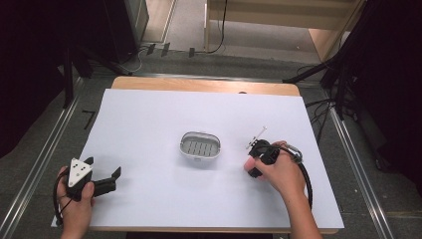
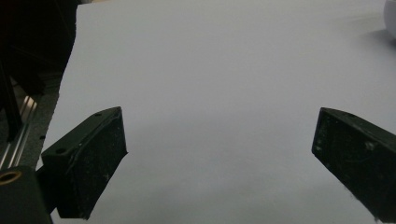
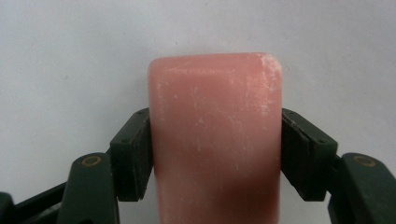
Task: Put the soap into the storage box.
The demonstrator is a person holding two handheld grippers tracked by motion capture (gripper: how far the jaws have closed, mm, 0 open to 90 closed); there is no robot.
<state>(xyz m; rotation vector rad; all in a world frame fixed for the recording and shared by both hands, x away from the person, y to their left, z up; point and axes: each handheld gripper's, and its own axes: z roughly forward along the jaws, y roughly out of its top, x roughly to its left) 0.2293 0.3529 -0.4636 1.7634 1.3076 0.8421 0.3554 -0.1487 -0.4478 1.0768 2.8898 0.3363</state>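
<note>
Left gripper [image 1: 102,181] sat at the near-left corner of the worktop [image 1: 149,114], jaws spread wide with nothing between them, over bare white surface; it was well apart from everything else. Mid-worktop sat the soap dish [image 1: 199,144], a grey-white oval tray with a slotted floor, vacant, long axis running left-right across the worktop. Right of it, near but not touching, the right gripper [image 1: 256,157] was held low by the person's right hand [image 1: 278,172]. In the right gripper view the jaws were clenched on a pink soap bar [image 3: 215,140], pads pressing its two long sides, the bar's long axis running along the jaws and its far end sticking out past the tips. In the high view the bar was hidden by the gripper, so whether it rested on the worktop or was just lifted was hard to tell, probably at surface level. Key relation: the dish lay to the left of the held bar, and the right gripper was much the nearer one. Judged next move: carry the bar left and turn it so its length matches the dish's long axis before lowering
</note>
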